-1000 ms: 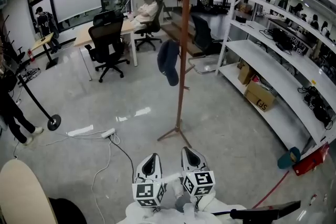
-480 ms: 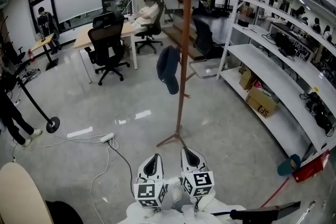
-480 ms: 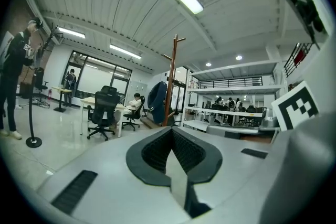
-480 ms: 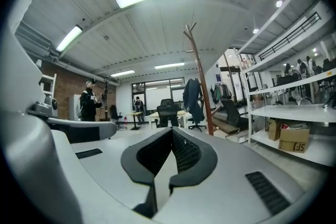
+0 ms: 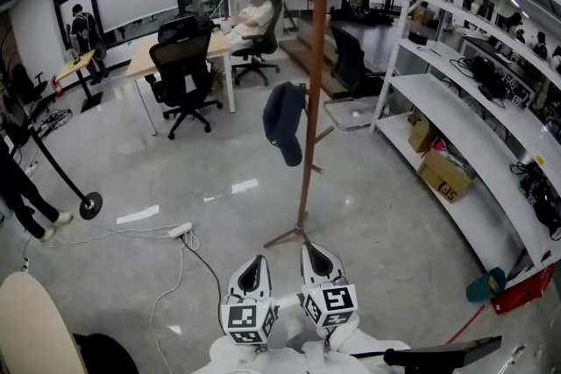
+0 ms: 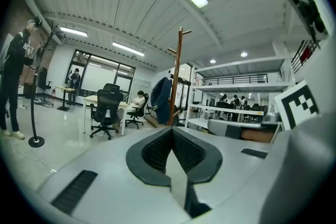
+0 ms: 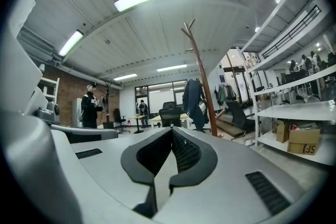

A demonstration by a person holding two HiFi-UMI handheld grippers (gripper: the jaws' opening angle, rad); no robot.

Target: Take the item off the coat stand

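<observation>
Two tools at the lower edge of the head view: left hand-held gripper [image 5: 254, 263] and right hand-held gripper [image 5: 317, 252], side by side, each with jaws pressed together on nothing. Dark item [image 5: 285, 123] hangs from a peg on the left side of the wooden coat stand [image 5: 308, 101], well apart from both. Open floor [image 5: 377, 206] lies between; shelving [image 5: 456, 114] borders the right, a power strip [image 5: 180, 229] the left.

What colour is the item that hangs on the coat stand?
The item is dark navy blue, seen best in the head view.
</observation>
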